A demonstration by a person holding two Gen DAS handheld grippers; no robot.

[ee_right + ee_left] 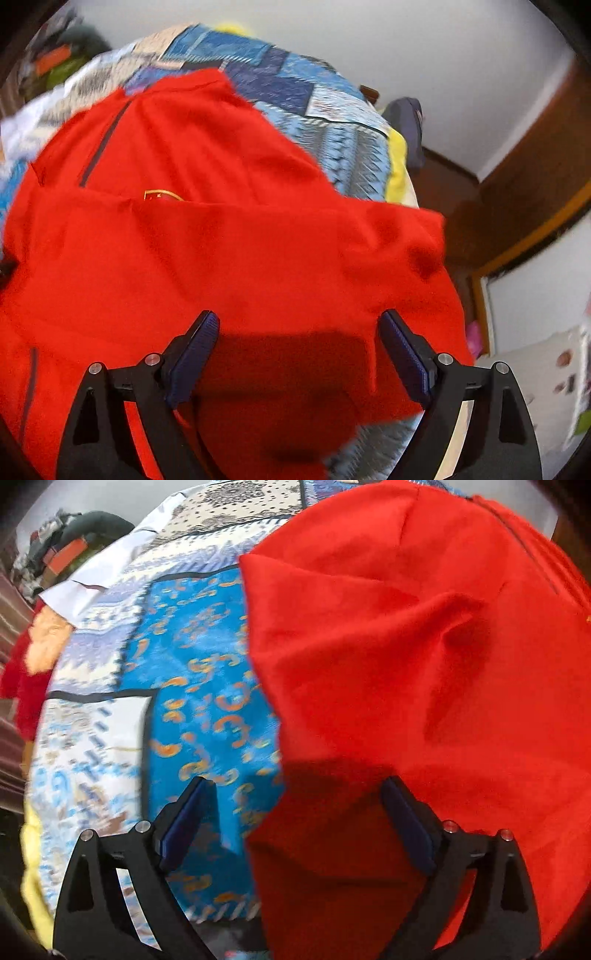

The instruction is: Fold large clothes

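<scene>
A large red garment [406,664] with a dark seam line lies rumpled on a patterned blue and white bedspread [192,686]. My left gripper [299,790] is open, its jaws wide apart above the garment's left edge, holding nothing. In the right wrist view the red garment [221,251] fills the middle, partly folded over itself, with a small yellow crest [162,195] showing at the fold line. My right gripper [299,325] is open above the garment's near right part, empty.
The bedspread [332,140] covers a bed with a yellow sheet edge [397,166]. A red and orange item [33,664] lies at the bed's left side. Clutter [70,542] sits far left. A brown wooden door frame [524,206] and white wall stand to the right.
</scene>
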